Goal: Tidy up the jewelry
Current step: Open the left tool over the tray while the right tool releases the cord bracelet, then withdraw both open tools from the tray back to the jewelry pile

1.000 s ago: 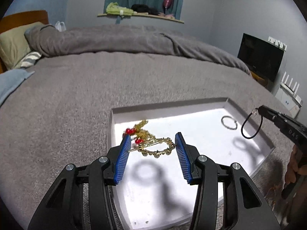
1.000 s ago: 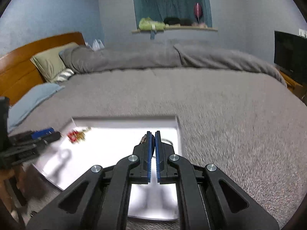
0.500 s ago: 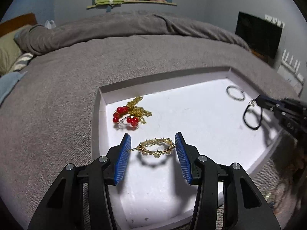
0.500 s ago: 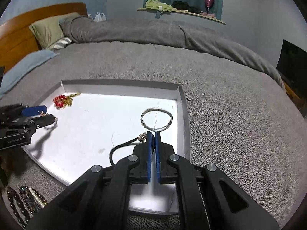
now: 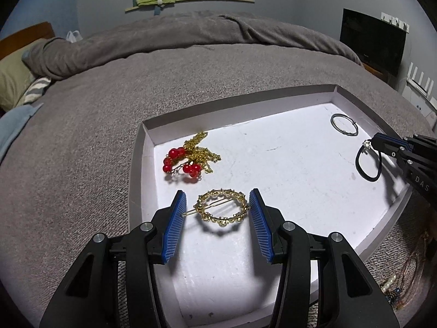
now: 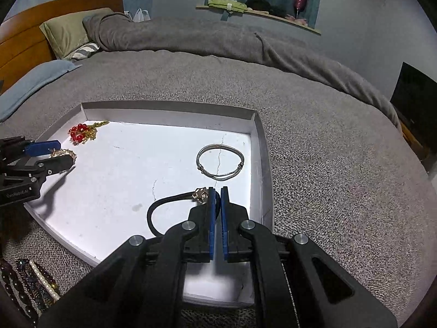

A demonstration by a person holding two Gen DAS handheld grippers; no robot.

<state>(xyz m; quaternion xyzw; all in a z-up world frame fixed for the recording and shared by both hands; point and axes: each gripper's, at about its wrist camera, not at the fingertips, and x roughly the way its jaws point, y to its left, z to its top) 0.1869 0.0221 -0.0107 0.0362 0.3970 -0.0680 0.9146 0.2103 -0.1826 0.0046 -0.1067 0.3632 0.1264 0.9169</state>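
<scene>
A white shallow tray (image 5: 273, 104) lies on the grey bed; it also shows in the right wrist view (image 6: 169, 114). My left gripper (image 5: 217, 201) is open around a gold pearl ring hair clip (image 5: 221, 208), which seems to hang just above the tray floor, touching the pads on both sides. My right gripper (image 6: 216, 194) is shut on a black hair tie with a small charm (image 6: 164, 207), held over the tray's right side; it also shows in the left wrist view (image 5: 368, 164). A red bead and gold chain piece (image 5: 188, 157) and a silver bangle (image 6: 220, 162) lie in the tray.
Several bead and pearl bracelets (image 6: 30, 287) lie on the blanket near the tray's front corner. More loose jewelry (image 5: 396, 287) lies at the tray's front right. A rolled grey duvet (image 6: 204, 38), pillows and a headboard are at the far end. A TV (image 5: 372, 41) stands at the right.
Both grippers have come lower and closer over the tray. The gold clip stays between my left pads. The hair tie stays in my right gripper, now low over the tray's right side.
</scene>
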